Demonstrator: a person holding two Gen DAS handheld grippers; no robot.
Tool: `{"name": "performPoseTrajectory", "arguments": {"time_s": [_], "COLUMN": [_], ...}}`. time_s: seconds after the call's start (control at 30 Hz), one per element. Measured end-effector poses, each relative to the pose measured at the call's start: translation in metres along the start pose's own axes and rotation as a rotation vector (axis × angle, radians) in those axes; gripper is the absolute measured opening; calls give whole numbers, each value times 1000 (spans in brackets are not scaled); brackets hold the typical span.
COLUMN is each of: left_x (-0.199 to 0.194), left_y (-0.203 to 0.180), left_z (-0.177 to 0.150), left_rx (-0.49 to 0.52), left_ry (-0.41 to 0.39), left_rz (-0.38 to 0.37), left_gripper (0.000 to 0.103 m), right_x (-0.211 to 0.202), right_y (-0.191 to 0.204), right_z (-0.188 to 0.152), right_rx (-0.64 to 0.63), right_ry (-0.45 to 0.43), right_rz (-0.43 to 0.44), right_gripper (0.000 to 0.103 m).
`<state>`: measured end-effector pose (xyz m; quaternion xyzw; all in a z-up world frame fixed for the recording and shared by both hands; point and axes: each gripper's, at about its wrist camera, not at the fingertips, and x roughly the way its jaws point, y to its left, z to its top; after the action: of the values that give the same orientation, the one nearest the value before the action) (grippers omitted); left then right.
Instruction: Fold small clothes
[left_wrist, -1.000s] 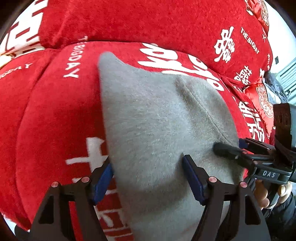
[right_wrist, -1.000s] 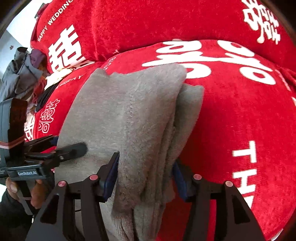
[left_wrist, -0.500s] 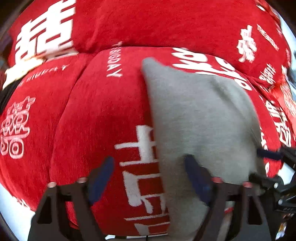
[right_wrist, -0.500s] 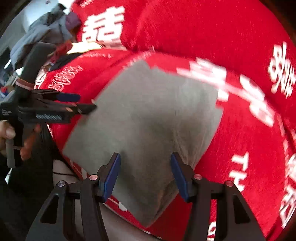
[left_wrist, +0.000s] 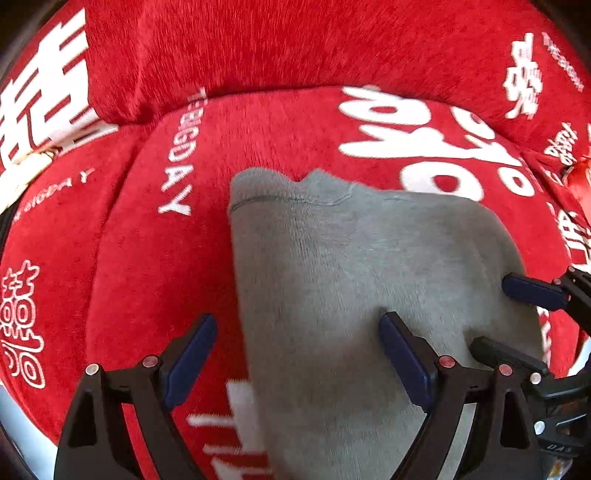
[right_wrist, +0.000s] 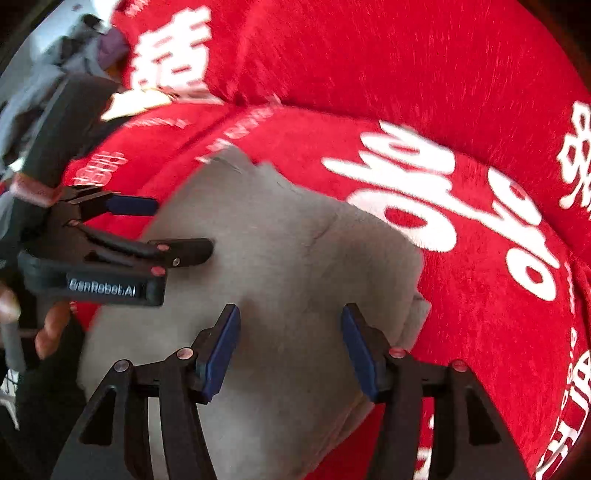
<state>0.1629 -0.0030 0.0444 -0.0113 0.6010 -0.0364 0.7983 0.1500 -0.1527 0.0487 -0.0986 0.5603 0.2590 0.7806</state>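
Note:
A grey fleece garment (left_wrist: 332, 258) lies folded flat on the red seat cushion (left_wrist: 147, 258). My left gripper (left_wrist: 297, 321) hovers over its left edge with the jaws wide apart. One pad is over the red fabric, the other over the grey, and neither presses on the cloth. In the right wrist view the garment (right_wrist: 295, 240) fills the middle. My right gripper (right_wrist: 290, 314) stands open just above it, nothing pinched. The left gripper (right_wrist: 183, 229) shows at the left, and the right gripper (left_wrist: 493, 314) shows at the right of the left wrist view.
A red back cushion (left_wrist: 258, 44) with white lettering rises behind the seat. A heap of grey and purple clothes (right_wrist: 55, 66) lies at the far upper left. A person's hand (right_wrist: 48, 325) grips the left tool's handle.
The thick grey bunch between my right jaws is now out of them and lies flat on the cushion. My left jaws have widened and now straddle the cloth's left edge.

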Motion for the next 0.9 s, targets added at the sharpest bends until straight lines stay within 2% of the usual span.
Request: {"name": "performPoseTrajectory", "arguments": {"time_s": [0.1,0.17,0.23,0.3,0.4,0.5,0.57,0.73,0.83,0.9], "left_x": [-6,-24,-44,-53,-55,-68,-78,-95,-99,-99], "left_y": [6,8,8,8,6,6,3,-10,-18,-21], "left_z": [2,-9,-29,-51,-78,-90,-95,-104,-108,-110], "left_rx": [-41,-37,-18,-9,11,0,1,25,29,36], "left_ry": [10,-27,-56,-63,-74,-106,-117,-140,-141,-135], "left_rz": [-20,-22,-31,-46,-2,17,38,46,42,64], "left_gripper": [92,92,92,92,93,93,92,92,92,92], "right_x": [3,-11,-37,-50,-48,-39,-48,-76,-86,-87], "right_y": [-6,-1,21,41,58,54,51,53,61,64], "right_z": [4,2,-15,-35,-69,-98,-112,-122,-120,-114], "right_rx": [38,56,-27,-100,-144,-127,-101,-61,-29,5], "right_ry": [-7,-27,-98,-122,-94,-52,-35,-54,-59,-50], "right_rz": [3,-6,-11,-39,-62,-119,-154,-217,-253,-254], "right_gripper": [61,62,62,62,62,62,62,63,70,70]}}
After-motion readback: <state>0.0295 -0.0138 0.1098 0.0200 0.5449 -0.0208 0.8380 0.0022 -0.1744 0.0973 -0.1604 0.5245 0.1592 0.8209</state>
